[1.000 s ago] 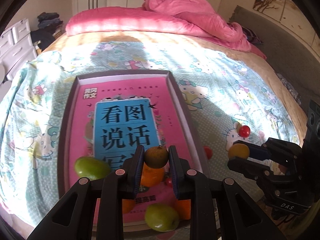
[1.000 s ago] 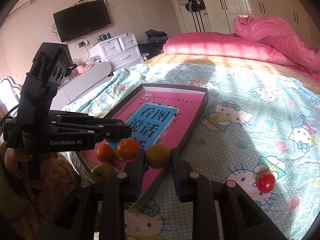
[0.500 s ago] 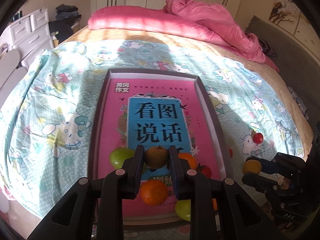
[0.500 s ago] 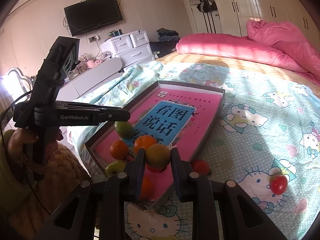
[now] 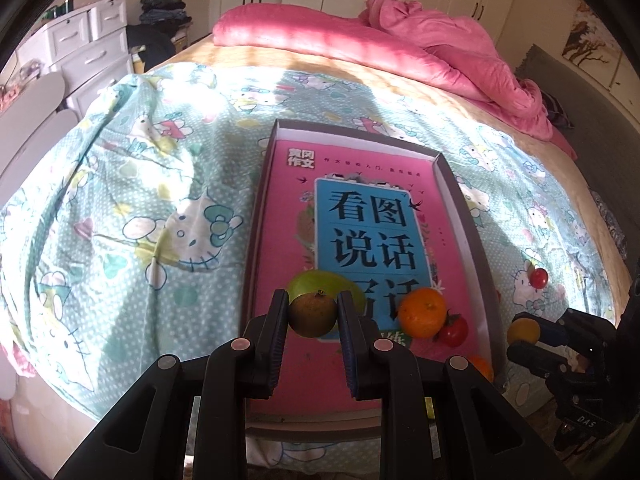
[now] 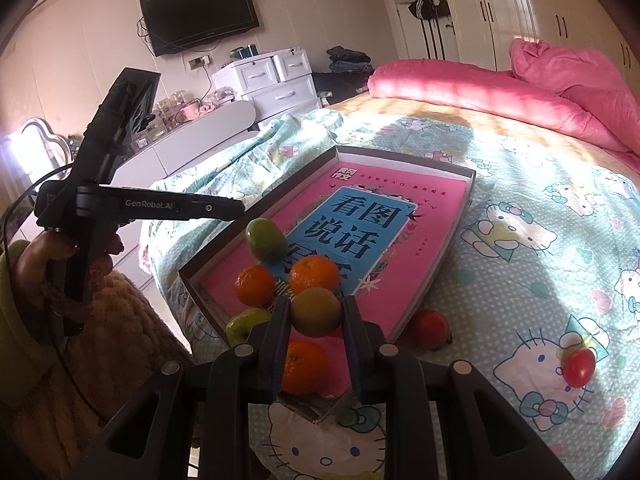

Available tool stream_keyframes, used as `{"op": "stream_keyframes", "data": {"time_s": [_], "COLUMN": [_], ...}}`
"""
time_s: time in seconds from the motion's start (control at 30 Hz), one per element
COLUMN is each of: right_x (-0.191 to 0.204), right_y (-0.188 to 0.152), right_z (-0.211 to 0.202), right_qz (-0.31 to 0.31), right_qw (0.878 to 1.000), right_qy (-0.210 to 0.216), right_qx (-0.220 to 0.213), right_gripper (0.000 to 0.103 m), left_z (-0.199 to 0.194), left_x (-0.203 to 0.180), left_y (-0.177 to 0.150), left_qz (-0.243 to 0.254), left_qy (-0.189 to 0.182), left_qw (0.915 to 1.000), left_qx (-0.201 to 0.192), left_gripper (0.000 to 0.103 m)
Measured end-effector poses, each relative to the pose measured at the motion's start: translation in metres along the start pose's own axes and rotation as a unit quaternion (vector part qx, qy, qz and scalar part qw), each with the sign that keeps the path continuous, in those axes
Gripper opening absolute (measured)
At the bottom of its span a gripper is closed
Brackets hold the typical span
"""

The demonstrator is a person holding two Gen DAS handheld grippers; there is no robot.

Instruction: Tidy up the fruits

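Left gripper (image 5: 313,316) clamped on brownish-green citrus (image 5: 312,315), right gripper (image 6: 316,312) on yellow-green citrus (image 6: 316,312), above tray (image 6: 430,280). Risk: releasing high, rolling onto bedsheet (image 6: 520,280).

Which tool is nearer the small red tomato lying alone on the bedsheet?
Right. The right tool is just left of the small red tomato; the left tool hovers over the tray.

Sunlit bedroom, bed (image 5: 120,208), white dresser (image 6: 276,80), television (image 6: 198,14)
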State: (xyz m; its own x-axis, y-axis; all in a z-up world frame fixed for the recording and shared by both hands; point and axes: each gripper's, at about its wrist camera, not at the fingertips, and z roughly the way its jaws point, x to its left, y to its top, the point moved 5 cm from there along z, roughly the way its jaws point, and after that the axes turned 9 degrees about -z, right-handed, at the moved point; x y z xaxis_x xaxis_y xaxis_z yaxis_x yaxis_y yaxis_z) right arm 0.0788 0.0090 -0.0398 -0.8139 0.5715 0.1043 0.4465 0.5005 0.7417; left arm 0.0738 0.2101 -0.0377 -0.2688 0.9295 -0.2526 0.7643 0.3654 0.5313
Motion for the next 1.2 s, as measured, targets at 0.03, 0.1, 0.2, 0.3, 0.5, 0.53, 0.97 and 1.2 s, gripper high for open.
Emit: {"op": "stream_keyframes", "data": {"time_s": [0.03, 0.1, 0.2, 0.3, 0.5, 0.53, 0.97, 1.2], "right_x": [0.000, 0.001, 0.000, -0.001, -0.005, -0.005, -0.003, -0.001], "right_y": [0.000, 0.000, 0.000, 0.000, -0.003, -0.004, -0.008, -0.011], "right_z": [0.002, 0.004, 0.007, 0.009, 0.013, 0.014, 0.027, 0.030], "right_qz": [0.000, -0.001, 0.000, 0.000, 0.004, 0.004, -0.016, -0.025], "right_qw": [1.000, 1.000, 1.000, 1.000, 1.000, 1.000, 0.998, 0.998], "right_qy": [-0.001, -0.001, -0.003, -0.007, -0.013, -0.014, -0.033, -0.035], "right_qx": [0.001, 0.003, 0.008, 0.012, 0.019, 0.021, 0.043, 0.052], "right_gripper": [0.026, 0.026, 0.026, 0.026, 0.026, 0.026, 0.026, 0.026], "left_z": [0.001, 0.003, 0.007, 0.010, 0.014, 0.015, 0.027, 0.032], "left_x": [0.001, 0.002, 0.003, 0.003, 0.001, 0.000, -0.007, -0.008], "left_y": [-0.002, -0.005, -0.009, -0.013, -0.016, -0.017, -0.027, -0.030], "left_qz": [0.000, 0.002, 0.003, 0.009, 0.011, 0.012, 0.025, 0.027], "left_qy": [0.001, 0.002, 0.002, 0.004, 0.004, 0.005, 0.006, 0.011], "left_qw": [1.0000, 1.0000, 0.9999, 0.9998, 0.9996, 0.9995, 0.9986, 0.9980], "left_qx": [0.002, 0.006, 0.013, 0.019, 0.026, 0.027, 0.047, 0.056], "left_gripper": [0.025, 0.025, 0.025, 0.025, 0.025, 0.025, 0.025, 0.025]}}
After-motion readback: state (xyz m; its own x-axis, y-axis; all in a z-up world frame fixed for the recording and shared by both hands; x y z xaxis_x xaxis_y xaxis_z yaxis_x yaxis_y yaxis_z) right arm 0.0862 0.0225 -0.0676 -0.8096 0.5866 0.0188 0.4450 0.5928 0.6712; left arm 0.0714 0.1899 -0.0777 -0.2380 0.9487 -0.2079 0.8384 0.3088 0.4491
